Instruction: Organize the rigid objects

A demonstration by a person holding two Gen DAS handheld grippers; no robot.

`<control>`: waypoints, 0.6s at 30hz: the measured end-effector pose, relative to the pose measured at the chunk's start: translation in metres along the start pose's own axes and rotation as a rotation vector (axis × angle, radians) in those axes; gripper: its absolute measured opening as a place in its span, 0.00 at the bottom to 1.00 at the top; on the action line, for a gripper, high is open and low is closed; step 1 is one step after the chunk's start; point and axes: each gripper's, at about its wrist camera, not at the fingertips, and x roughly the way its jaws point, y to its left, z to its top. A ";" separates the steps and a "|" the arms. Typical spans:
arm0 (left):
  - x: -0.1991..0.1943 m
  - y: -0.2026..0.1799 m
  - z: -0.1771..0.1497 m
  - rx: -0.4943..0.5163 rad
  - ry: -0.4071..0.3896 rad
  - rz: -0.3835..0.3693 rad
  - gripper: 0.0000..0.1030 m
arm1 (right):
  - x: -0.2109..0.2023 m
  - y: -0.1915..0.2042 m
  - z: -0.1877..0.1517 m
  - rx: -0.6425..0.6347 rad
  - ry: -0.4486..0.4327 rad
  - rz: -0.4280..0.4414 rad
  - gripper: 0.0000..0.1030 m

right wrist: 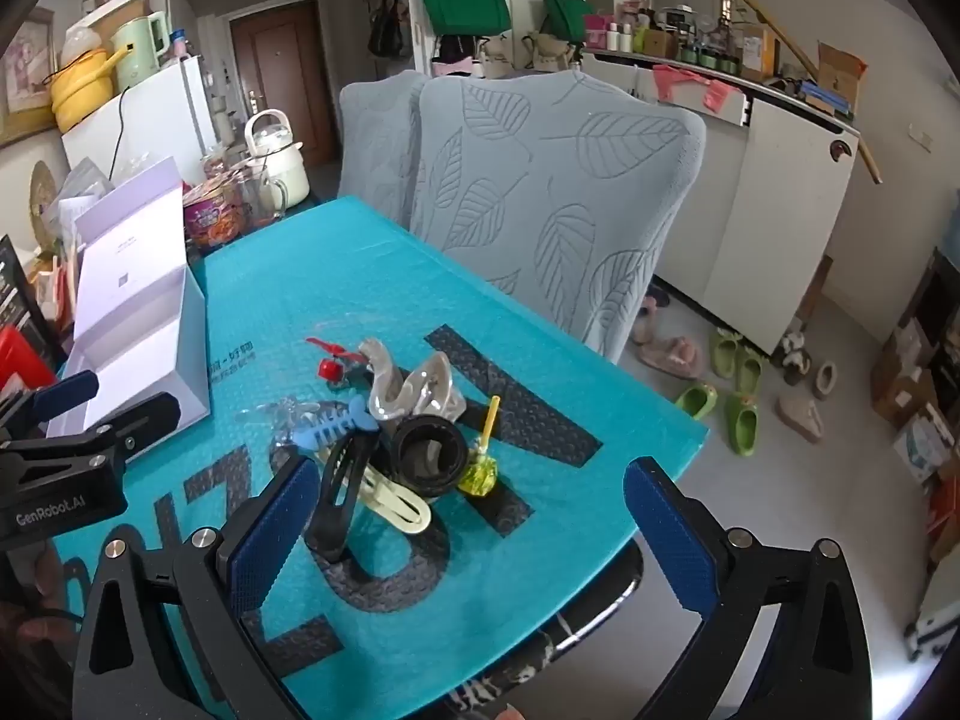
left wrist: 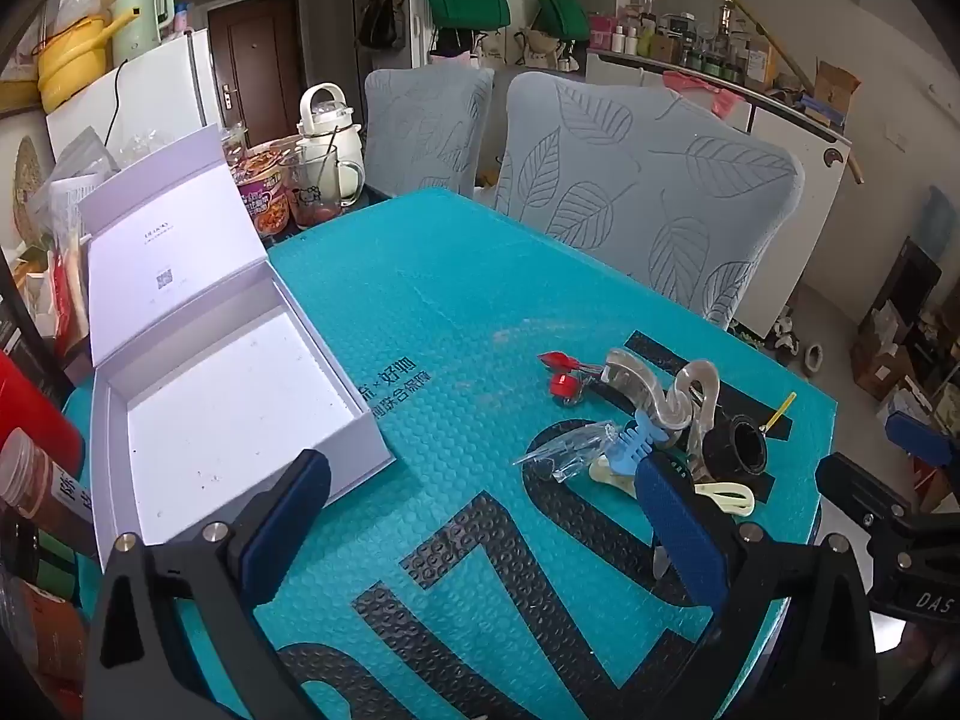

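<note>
- A small heap of hair accessories lies on a teal bubble-textured mat (right wrist: 360,276) that covers the table. The heap sits near the table's right-hand end, well apart from an open white gift box (left wrist: 240,396) at the left end.
- The left gripper (left wrist: 486,498) hovers above the mat with its blue-padded jaws spread wide and nothing between them. The right gripper (right wrist: 468,510) is likewise fully released, and the near edge of the heap shows in the gap between its jaws, untouched.
- The heap includes a black snap hair clip (right wrist: 336,492), a cream snap clip (right wrist: 399,504), a blue fishbone-shaped clip (right wrist: 330,429), a black ring-shaped cuff (right wrist: 429,450), a translucent grey claw clip (right wrist: 414,393), a red clip (right wrist: 329,360) and a yellow faceted charm on a stick (right wrist: 480,468).
- All look light, hard plastic or metal, so they should hold their shape under the pads but may slide or flick away if pinched off centre.
- The flat snap clips lie low against the mat and seem hard to get under; taking them across their narrow width looks best. The black cuff stands taller and offers the easiest hold across its rim.
- The pieces overlap, so lifting one may drag its neighbours.
- The mat's bumpy surface should lend some friction. The box's lid stands open and its tray is empty.
- Two chairs with grey leaf-patterned covers (right wrist: 552,180) stand behind the table in a cluttered room with green bags hung on the far wall; slippers lie on the floor.
</note>
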 end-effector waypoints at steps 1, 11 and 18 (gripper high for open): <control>0.000 0.000 0.000 0.001 -0.002 -0.001 1.00 | 0.000 0.000 -0.001 -0.005 0.002 -0.006 1.00; -0.005 0.004 -0.002 -0.008 -0.020 -0.016 1.00 | -0.003 0.001 0.001 0.007 -0.008 -0.005 1.00; -0.005 0.007 0.004 -0.001 -0.017 -0.028 1.00 | -0.006 0.002 -0.001 0.014 -0.034 0.003 1.00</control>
